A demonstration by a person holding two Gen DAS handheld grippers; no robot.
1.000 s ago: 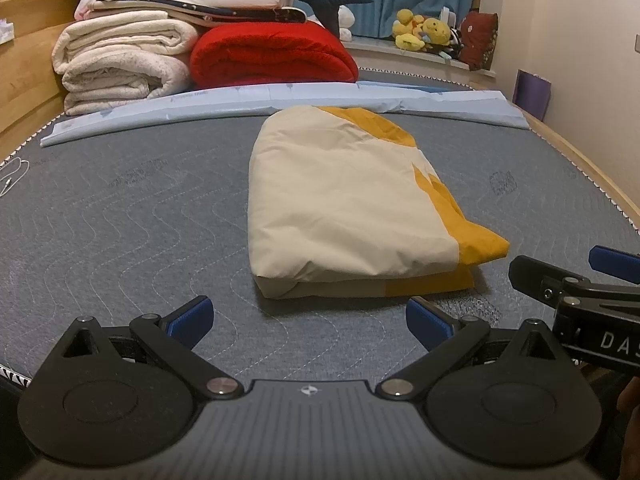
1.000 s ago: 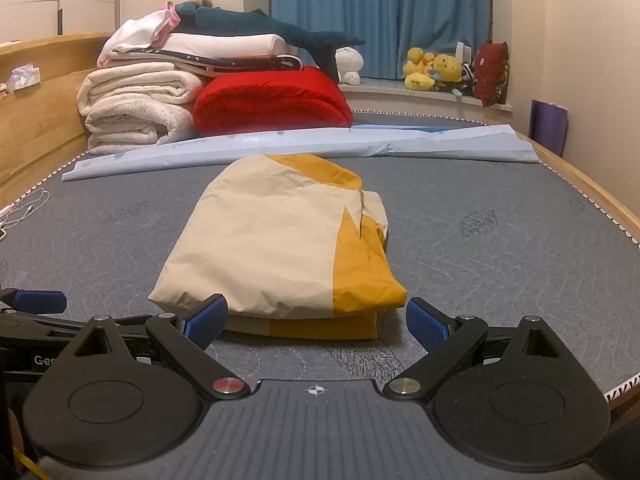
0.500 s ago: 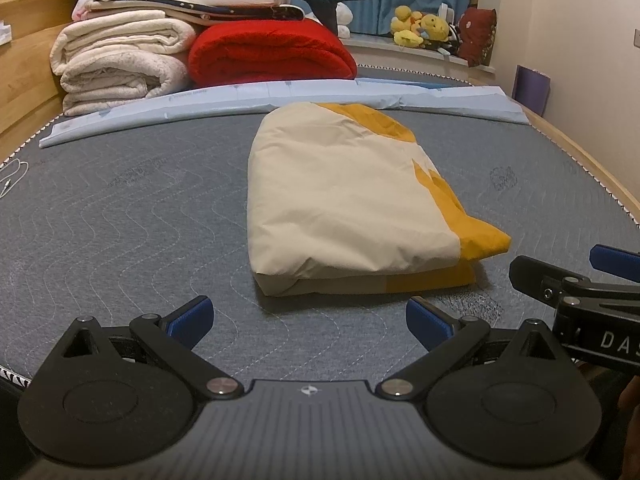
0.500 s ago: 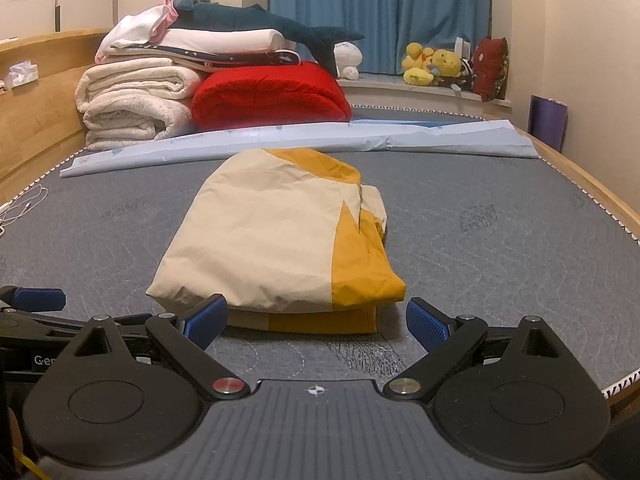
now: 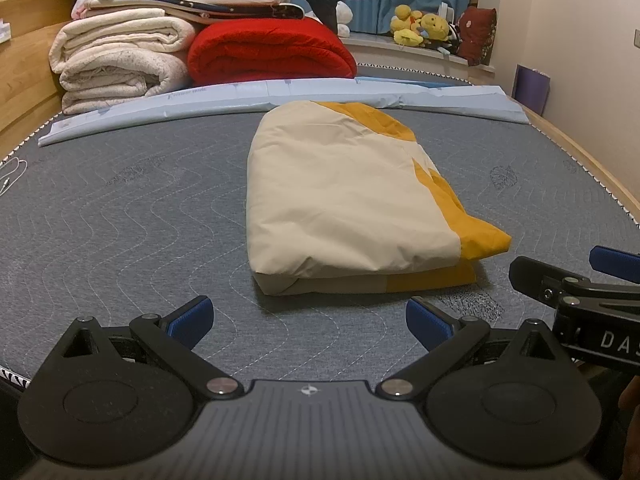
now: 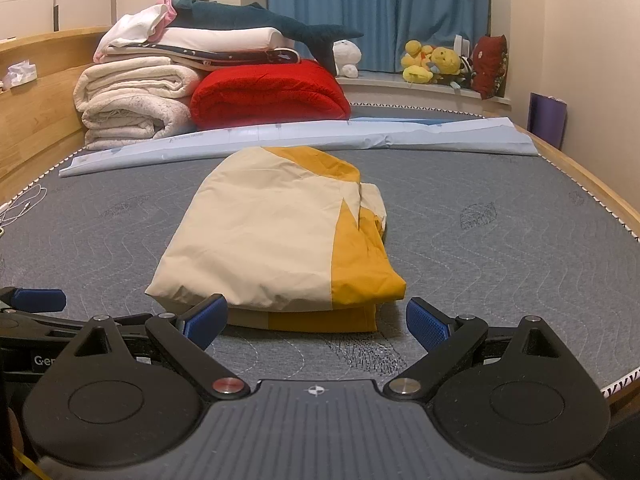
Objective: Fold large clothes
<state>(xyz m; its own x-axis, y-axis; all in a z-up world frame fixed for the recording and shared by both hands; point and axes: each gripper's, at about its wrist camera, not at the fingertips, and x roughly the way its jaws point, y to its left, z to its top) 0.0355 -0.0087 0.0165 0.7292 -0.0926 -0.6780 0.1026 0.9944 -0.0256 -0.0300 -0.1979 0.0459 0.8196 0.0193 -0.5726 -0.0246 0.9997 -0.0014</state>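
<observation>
A cream and mustard-yellow garment point(image 5: 344, 196) lies folded into a compact stack on the grey quilted mattress point(image 5: 120, 208); in the right wrist view the garment point(image 6: 276, 236) sits just ahead of the fingers. My left gripper point(image 5: 310, 318) hovers open near the mattress's front edge, short of the garment, nothing between its blue pads. My right gripper point(image 6: 316, 316) is also open and empty, close to the garment's near edge. The right gripper's tool shows at the left wrist view's right side point(image 5: 576, 284); the left tool shows at the right wrist view's left side point(image 6: 36, 304).
Rolled white quilts point(image 5: 120, 64) and a red blanket point(image 5: 272, 54) are stacked at the bed's far end behind a pale blue sheet strip point(image 5: 280, 94). Plush toys point(image 6: 432, 64) sit on the window ledge. A wooden bed frame point(image 6: 592, 184) borders the right; white cables point(image 6: 20, 204) lie left.
Both cameras have shifted only slightly; the folded garment lies as before and both grippers stay open and empty.
</observation>
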